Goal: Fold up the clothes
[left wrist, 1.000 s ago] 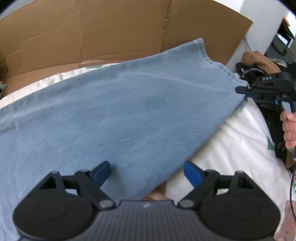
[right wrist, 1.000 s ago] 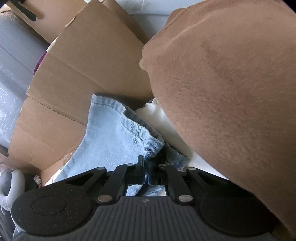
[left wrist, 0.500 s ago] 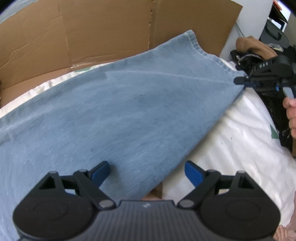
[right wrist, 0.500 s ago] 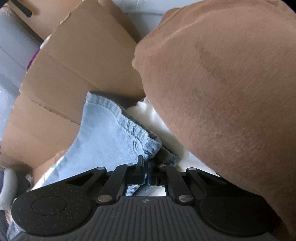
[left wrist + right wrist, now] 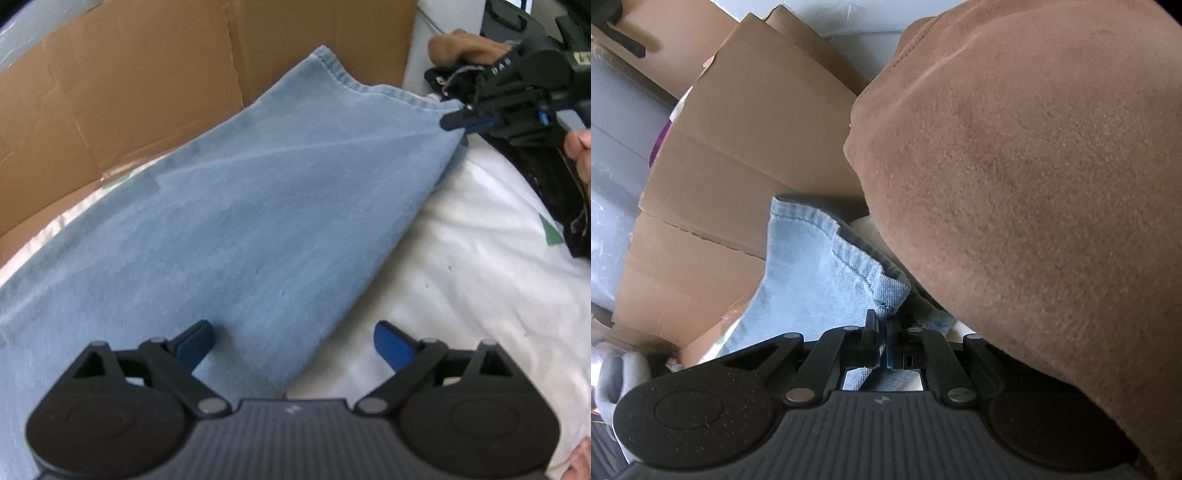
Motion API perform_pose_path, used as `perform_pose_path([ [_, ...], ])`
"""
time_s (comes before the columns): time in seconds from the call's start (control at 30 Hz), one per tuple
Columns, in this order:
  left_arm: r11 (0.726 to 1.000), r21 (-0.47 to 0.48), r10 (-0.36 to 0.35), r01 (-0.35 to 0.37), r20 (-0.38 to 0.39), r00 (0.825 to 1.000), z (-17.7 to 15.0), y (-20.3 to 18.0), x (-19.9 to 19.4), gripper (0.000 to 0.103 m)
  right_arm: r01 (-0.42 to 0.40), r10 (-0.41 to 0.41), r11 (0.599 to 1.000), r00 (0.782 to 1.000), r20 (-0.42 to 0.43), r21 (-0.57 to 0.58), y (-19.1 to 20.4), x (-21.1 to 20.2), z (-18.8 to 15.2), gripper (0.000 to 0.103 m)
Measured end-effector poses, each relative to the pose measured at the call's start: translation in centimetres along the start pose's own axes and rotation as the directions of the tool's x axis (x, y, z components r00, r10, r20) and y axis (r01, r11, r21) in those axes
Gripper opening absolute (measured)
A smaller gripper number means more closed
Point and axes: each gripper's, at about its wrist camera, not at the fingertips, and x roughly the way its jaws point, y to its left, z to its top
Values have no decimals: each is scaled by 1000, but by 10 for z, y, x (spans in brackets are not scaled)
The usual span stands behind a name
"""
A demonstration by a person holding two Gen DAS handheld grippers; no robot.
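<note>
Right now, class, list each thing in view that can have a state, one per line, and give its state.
Left hand-held gripper: open, holding nothing, over the denim's near edge.
Right hand-held gripper: shut on the denim's hemmed corner.
Blue denim garment: spread flat on the white sheet, one corner pinched.
Brown garment: bunched, unfolded.
Cardboard box: flattened, standing behind the denim.
White sheet: wrinkled.

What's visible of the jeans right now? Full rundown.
The jeans are light blue, faded denim with a stitched hem at the far end. One leg shows, spread flat and diagonal over the white sheet, its far edge against the cardboard. The right claw is shut on a hem corner. The left claw is open, straddling the near edge. A brown garment lies beside the hem.
</note>
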Motion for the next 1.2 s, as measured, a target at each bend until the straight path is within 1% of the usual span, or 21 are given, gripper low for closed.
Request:
perform_pose_path([
  [0.1,1000,-16,-20,20,22,1000,2,2,-3,81,40,-40,999,999,1,-23,2,-2,-4,2],
  [0.17,999,-9,-33,33,38,999,2,4,-6,66,54,-54,998,999,-1,-23,3,-1,-5,2],
  [0.2,999,-4,-39,39,46,998,2,5,-8,63,59,-59,998,998,-3,-23,4,-1,-5,2],
  [0.27,999,1,-47,48,56,997,3,8,-8,47,52,-53,998,999,-11,-22,3,0,-4,2],
  [0.3,999,1,-51,51,60,997,4,9,-8,43,41,-42,999,999,-15,-20,3,-1,-4,2],
  [0.37,998,-1,-62,62,72,996,6,9,-9,27,-5,5,1000,1000,-17,-1,-1,-6,-5,5],
  [0.43,998,1,-67,67,82,994,8,9,-11,21,-43,43,999,999,-18,3,-3,-13,-6,6],
  [0.47,998,-1,-70,70,85,994,9,9,-11,18,-61,61,998,998,-18,1,-3,-17,-8,9],
  [0.57,995,-37,-86,90,94,992,14,16,-13,14,-98,97,994,995,-17,-41,0,-26,-13,22],
  [0.67,992,-70,-99,107,106,989,18,24,-16,12,-140,137,986,990,-36,-86,3,-34,-24,23],
  [0.73,991,-78,-101,110,114,988,20,27,-18,11,-162,155,979,986,-65,-121,6,-34,-32,23],
  [0.9,990,-80,-105,114,117,988,22,28,-19,10,-155,125,955,984,-128,-252,24,-27,-51,23],
  [1.13,988,-78,-121,130,113,986,19,27,-18,10,-166,90,910,974,-209,-381,58,12,-69,23],
  [1.2,988,-73,-126,135,109,986,18,26,-18,10,-159,70,896,972,-223,-414,62,18,-76,23],
])
